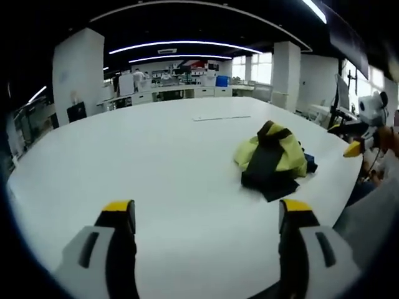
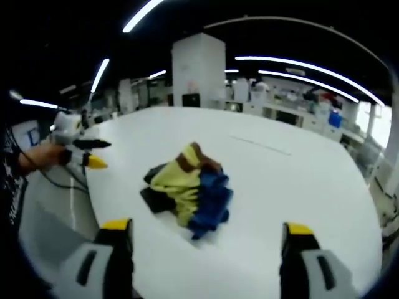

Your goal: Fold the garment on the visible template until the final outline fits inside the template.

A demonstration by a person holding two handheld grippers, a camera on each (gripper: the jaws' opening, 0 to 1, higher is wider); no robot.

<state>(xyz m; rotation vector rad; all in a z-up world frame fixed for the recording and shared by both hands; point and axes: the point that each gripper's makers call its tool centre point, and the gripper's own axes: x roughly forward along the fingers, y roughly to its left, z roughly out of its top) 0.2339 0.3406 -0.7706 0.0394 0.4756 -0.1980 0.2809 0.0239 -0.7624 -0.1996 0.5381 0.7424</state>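
A crumpled garment (image 1: 272,159) of yellow and black cloth, with a bit of blue, lies in a heap on the white table (image 1: 156,156), to the right and ahead of my left gripper (image 1: 206,215). That gripper is open, its yellow-tipped jaws wide apart over bare tabletop. In the right gripper view the garment (image 2: 187,187) shows yellow, brown, black and blue, just ahead of my open right gripper (image 2: 206,229). A thin faint line (image 1: 221,118) marks the table beyond the heap, and the same line (image 2: 262,145) shows from the other side. Each gripper appears in the other's view: right gripper (image 1: 344,138), left gripper (image 2: 98,154).
The table edge (image 2: 93,205) runs close by on the left of the right gripper view, with a hand (image 2: 43,156) and a cable there. White pillars (image 1: 78,75), desks and equipment stand well behind the table.
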